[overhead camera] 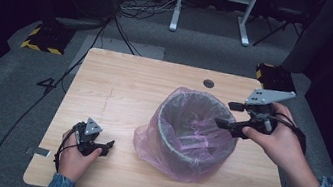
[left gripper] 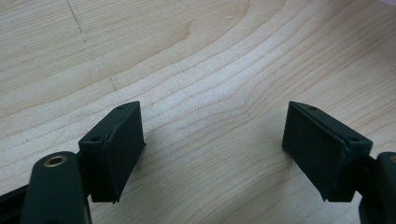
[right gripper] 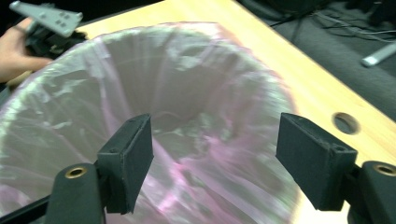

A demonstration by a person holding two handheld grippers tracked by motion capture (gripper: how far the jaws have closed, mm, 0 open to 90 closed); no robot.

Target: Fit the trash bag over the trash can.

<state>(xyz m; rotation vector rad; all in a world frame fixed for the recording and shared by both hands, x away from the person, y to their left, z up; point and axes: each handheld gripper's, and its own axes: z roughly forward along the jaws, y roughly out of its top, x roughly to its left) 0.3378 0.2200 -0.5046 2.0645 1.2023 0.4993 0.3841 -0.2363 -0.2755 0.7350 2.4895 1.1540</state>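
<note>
High view: nearest the person, left of the bin, the left gripper rests on the table, jaws spread wide, holding nothing. The bin stands mid-table, lined with a thin pink bag. Over its far right rim hangs the right gripper, jaws wide, empty. The film looks light, limp and slippery; pinch it at the rim fold.

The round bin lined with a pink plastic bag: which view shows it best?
The high view: the whole round bin lined with a pink plastic bag stands on the wooden table. The right gripper view shows its bagged inside close up, between the open right tool. The left gripper view shows bare wood.
</note>
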